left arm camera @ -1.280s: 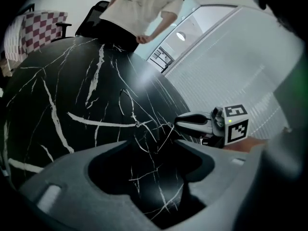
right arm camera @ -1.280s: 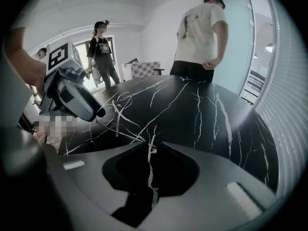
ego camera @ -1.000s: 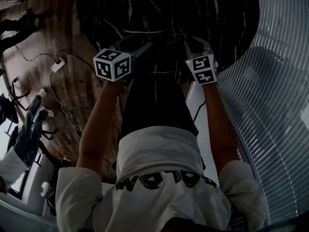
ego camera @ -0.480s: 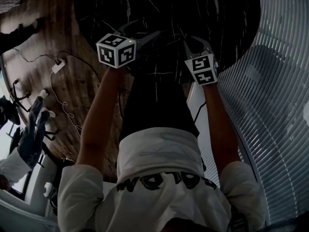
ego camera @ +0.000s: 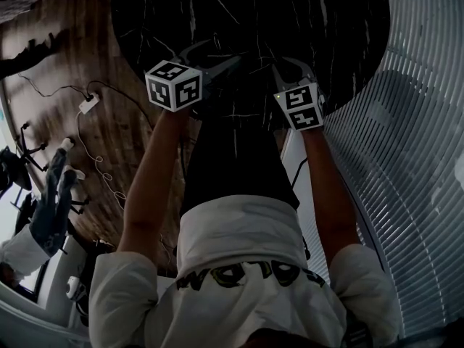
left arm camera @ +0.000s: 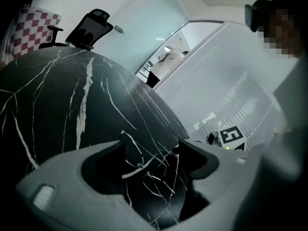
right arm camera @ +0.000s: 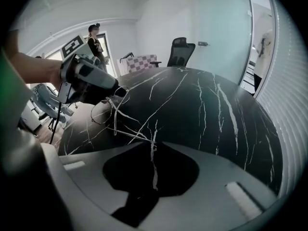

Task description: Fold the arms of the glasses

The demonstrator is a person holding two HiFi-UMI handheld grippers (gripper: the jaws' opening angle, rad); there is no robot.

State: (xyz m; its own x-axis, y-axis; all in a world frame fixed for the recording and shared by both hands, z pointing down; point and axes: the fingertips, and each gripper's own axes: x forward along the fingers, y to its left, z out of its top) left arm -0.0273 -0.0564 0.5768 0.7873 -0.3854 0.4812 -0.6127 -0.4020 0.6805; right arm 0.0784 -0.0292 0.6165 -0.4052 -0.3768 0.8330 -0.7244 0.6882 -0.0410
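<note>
At lower centre of its own view, the left gripper [left arm camera: 153,150] is released, jaws wide apart around the wire glasses [left arm camera: 140,166] lying on the dark table [left arm camera: 53,95], while the right gripper [right arm camera: 154,142] is clenched, apparently on the frame's thin wire; the arms' fold state is unreadable, so the task is judged unfinished.

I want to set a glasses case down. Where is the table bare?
Bare: the table beyond the right gripper, out to its edge by the office chair and the slatted wall. Crowded: around the glasses, between the left gripper and the right.
</note>
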